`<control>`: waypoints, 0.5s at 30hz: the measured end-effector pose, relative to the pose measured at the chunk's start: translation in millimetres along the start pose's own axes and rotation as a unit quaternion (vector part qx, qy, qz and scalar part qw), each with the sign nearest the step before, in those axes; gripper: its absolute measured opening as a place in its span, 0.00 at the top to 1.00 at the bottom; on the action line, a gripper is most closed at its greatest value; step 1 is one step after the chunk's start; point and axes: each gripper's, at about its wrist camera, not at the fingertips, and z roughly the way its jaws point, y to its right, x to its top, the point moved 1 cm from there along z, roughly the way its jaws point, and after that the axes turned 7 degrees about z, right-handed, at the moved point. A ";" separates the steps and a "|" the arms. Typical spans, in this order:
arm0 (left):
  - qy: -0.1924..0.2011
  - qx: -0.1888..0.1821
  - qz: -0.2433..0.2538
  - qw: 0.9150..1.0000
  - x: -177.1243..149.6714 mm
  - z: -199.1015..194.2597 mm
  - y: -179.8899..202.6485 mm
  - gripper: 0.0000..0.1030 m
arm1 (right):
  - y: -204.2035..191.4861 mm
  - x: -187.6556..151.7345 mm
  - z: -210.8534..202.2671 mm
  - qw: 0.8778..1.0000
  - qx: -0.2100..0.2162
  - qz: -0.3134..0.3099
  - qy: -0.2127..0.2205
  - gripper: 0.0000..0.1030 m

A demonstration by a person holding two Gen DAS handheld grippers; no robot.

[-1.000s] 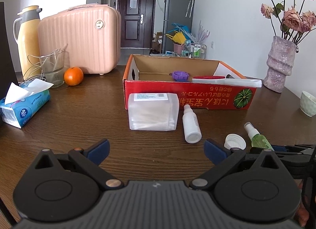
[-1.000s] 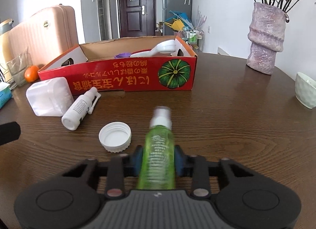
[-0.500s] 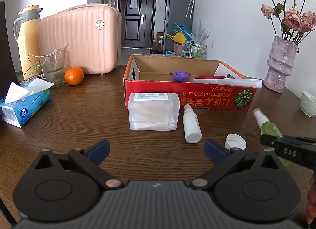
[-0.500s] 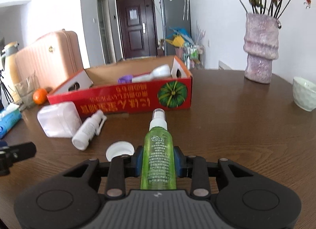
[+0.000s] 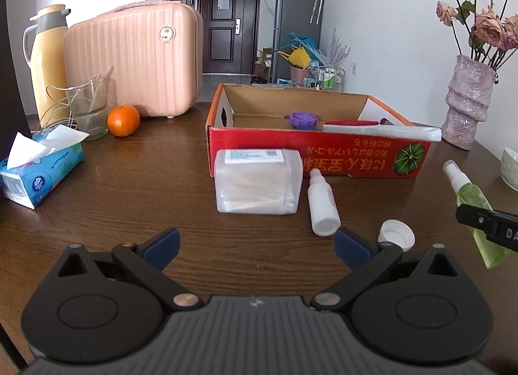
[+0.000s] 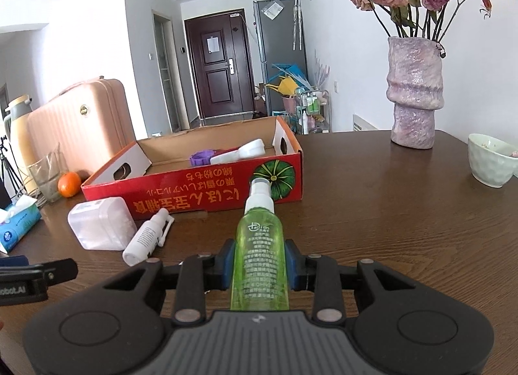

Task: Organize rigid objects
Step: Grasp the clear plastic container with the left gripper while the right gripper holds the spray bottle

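My right gripper (image 6: 259, 257) is shut on a green spray bottle (image 6: 260, 252), held above the table with its white nozzle towards the red cardboard box (image 6: 200, 195). The same green spray bottle (image 5: 472, 203) shows at the right edge of the left wrist view. The red cardboard box (image 5: 317, 156) holds a purple lid (image 5: 302, 119) and a white-and-red tool (image 5: 378, 129). My left gripper (image 5: 255, 240) stands open and empty over the table. In front of it lie a clear plastic container (image 5: 257, 185), a white spray bottle (image 5: 322, 206) and a white cap (image 5: 396, 234).
At the left stand a pink case (image 5: 136, 61), a yellow thermos (image 5: 47, 61), a glass jug (image 5: 87, 106), an orange (image 5: 123, 120) and a tissue pack (image 5: 35, 168). A purple vase (image 6: 414, 90) with dried roses and a pale bowl (image 6: 492, 159) sit at the right.
My right gripper has lifted the green spray bottle off the table and moved it up and towards the box, while its view tilted upward. The left gripper has stayed still.
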 end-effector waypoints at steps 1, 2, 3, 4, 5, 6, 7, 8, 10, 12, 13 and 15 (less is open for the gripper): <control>0.002 0.002 -0.002 1.000 1.2 0.9 -0.4 0.00 | 0.1 0.2 -0.2 1.000 0.000 0.000 0.001 0.71; 0.004 0.003 -0.003 1.000 2.7 2.3 -0.9 0.00 | 0.6 0.3 -0.7 1.000 0.000 0.001 0.001 0.71; 0.004 0.005 -0.005 1.000 4.6 4.4 -1.4 0.00 | 1.0 0.0 -1.2 1.000 0.000 0.002 0.002 0.71; 0.003 0.005 -0.007 1.000 6.5 6.9 -1.5 0.00 | 1.4 0.3 -1.3 1.000 0.000 0.003 0.002 0.71; 0.003 0.006 -0.010 1.000 8.0 9.6 -1.5 0.00 | 1.7 -0.5 -1.7 1.000 -0.001 0.003 0.003 0.71; 0.005 0.006 -0.013 1.000 9.5 12.3 -1.6 0.00 | 2.0 -0.2 -1.6 1.000 -0.001 0.004 0.003 0.70; 0.006 0.006 -0.016 1.000 11.1 15.0 -1.5 0.00 | 2.4 0.1 -1.5 1.000 -0.001 0.005 0.003 0.71; 0.006 0.007 -0.019 1.000 13.2 18.1 -1.6 0.00 | 2.7 0.5 -1.2 1.000 -0.001 0.006 0.003 0.71; 0.006 0.009 -0.022 1.000 17.0 24.2 -1.1 0.00 | 3.4 1.0 -0.5 1.000 -0.001 0.007 0.002 0.71; 0.005 0.013 -0.026 1.000 20.8 30.9 -1.2 0.00 | 4.4 1.5 0.5 1.000 -0.002 0.010 0.001 0.71; 0.004 0.015 -0.029 0.999 22.1 34.2 -1.7 0.00 | 4.9 1.7 0.6 1.000 -0.002 0.011 0.001 0.70; -0.002 0.018 -0.031 0.999 25.5 42.1 -2.8 0.00 | 5.8 1.9 0.5 1.000 -0.003 0.013 0.001 0.71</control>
